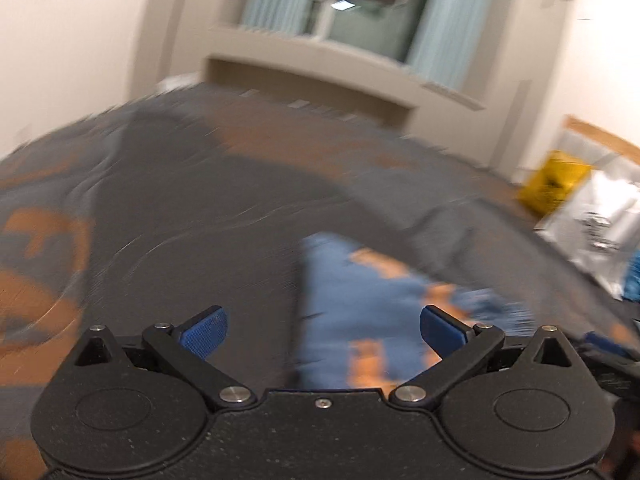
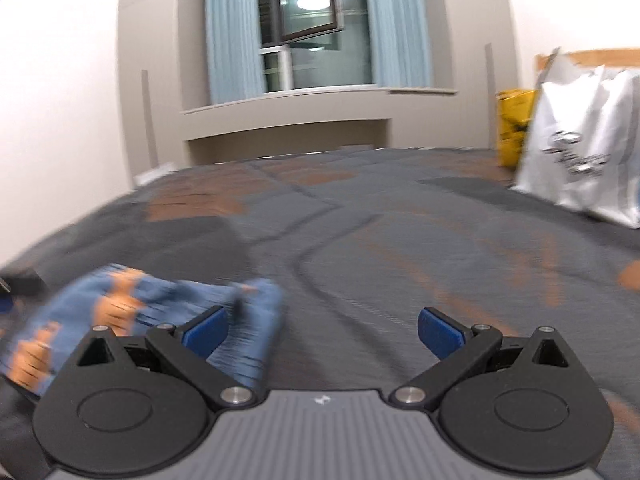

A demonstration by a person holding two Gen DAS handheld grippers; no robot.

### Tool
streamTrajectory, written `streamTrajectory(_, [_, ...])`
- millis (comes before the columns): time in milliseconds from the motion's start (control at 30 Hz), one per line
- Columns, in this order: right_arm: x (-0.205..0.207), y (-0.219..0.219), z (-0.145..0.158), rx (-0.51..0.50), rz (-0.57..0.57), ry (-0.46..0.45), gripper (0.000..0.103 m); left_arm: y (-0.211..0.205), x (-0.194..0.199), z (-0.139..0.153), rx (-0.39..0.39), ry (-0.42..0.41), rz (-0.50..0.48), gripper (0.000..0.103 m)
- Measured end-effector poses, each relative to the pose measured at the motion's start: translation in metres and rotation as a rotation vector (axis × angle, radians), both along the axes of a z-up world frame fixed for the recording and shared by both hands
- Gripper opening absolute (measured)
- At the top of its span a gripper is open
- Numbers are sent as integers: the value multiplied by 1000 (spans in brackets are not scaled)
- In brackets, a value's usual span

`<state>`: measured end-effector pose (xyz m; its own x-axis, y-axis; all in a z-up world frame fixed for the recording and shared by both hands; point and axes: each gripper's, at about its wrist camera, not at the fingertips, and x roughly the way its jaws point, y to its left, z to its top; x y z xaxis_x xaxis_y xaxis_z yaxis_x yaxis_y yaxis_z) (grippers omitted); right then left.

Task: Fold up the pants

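the pants, blue with orange patches, lie bunched on a grey bedspread that carries orange blocks of its own. in the left wrist view they sit just ahead of the left gripper, reaching in between its blue pads from the right side, though the pads do not press on them; the jaws stand wide apart and grip nothing. that view is heavily smeared, so the folds of the cloth cannot be made out. in the right wrist view the pants lie at the lower left, partly behind the left finger of the right gripper, whose jaws are also spread wide, with only bare bedspread between the pads. beyond the bed a window with pale blue curtains sits above a beige ledge. a white bag stands on the bed at the far right, with a yellow bag just behind it.
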<state>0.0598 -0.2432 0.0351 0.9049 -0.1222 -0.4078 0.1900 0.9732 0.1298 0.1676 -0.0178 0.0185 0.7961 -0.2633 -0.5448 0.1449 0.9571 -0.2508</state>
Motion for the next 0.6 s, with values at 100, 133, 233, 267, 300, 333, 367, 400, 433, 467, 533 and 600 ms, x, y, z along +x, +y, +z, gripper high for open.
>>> streamTrajectory(100, [15,22,3,-21,56,23,103,14,5,-12,0,51,40,102])
streamTrajectory(133, [19,30,3,-44,62,36,103,16,5,-15,-1,55,43,102])
streamTrajectory(233, [27,46,0,-79,66,69,103,19,3,-20,-14,59,34,102])
streamTrajectory(267, [28,48,-2,-78,64,78,103,19,2,-22,-16,61,30,102])
streamTrajectory(300, [28,49,-3,-77,65,89,103,18,-1,-26,-16,62,28,102])
streamTrajectory(333, [29,50,-4,-78,61,105,103,18,-2,-28,-14,61,26,102])
streamTrajectory(367, [30,50,-6,-81,53,121,103,19,-4,-29,-10,55,23,102])
streamTrajectory(400, [29,50,-7,-87,45,136,103,20,-6,-30,-6,48,21,102])
streamTrajectory(433, [28,51,-8,-94,36,151,103,21,-8,-31,-4,45,16,102])
streamTrajectory(467, [27,50,-9,-102,30,165,103,21,-10,-33,0,44,12,102])
streamTrajectory(533, [21,49,-12,-117,27,177,103,20,-13,-34,14,39,-1,102])
streamTrajectory(600, [14,46,-13,-121,31,180,103,21,-17,-36,33,23,-21,102])
